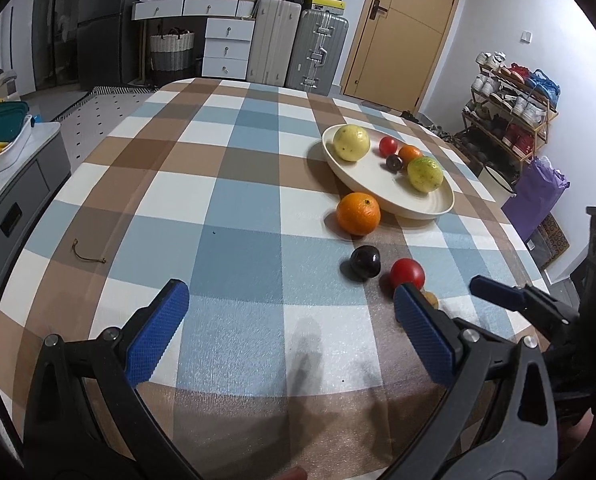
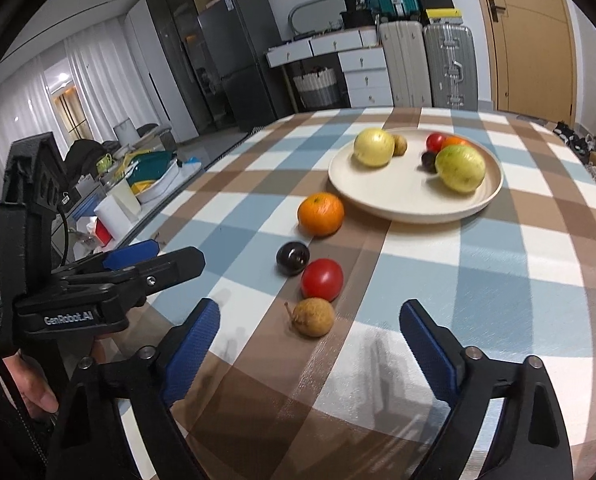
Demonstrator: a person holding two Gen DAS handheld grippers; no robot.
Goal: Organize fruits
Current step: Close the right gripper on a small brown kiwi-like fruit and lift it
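A cream plate [image 2: 398,196] [image 1: 378,184] holds two yellow-green guavas [image 2: 460,167] [image 2: 374,147], a small tomato [image 2: 435,141], a small orange, a dark plum [image 2: 429,160] and a brown longan [image 2: 399,145]. On the cloth in a row lie an orange [image 2: 321,214] [image 1: 358,213], a dark plum [image 2: 293,258] [image 1: 365,261], a red tomato [image 2: 322,279] [image 1: 407,273] and a brown longan [image 2: 313,317]. My right gripper [image 2: 310,348] is open, just short of the longan. My left gripper [image 1: 289,328] is open and empty, left of the fruit row.
The table has a blue, brown and white checked cloth [image 1: 237,200]. A small brown string [image 1: 87,255] lies at its left. Suitcases, drawers and a shoe rack stand beyond the far edge. A side counter with dishes [image 2: 145,184] is to the left.
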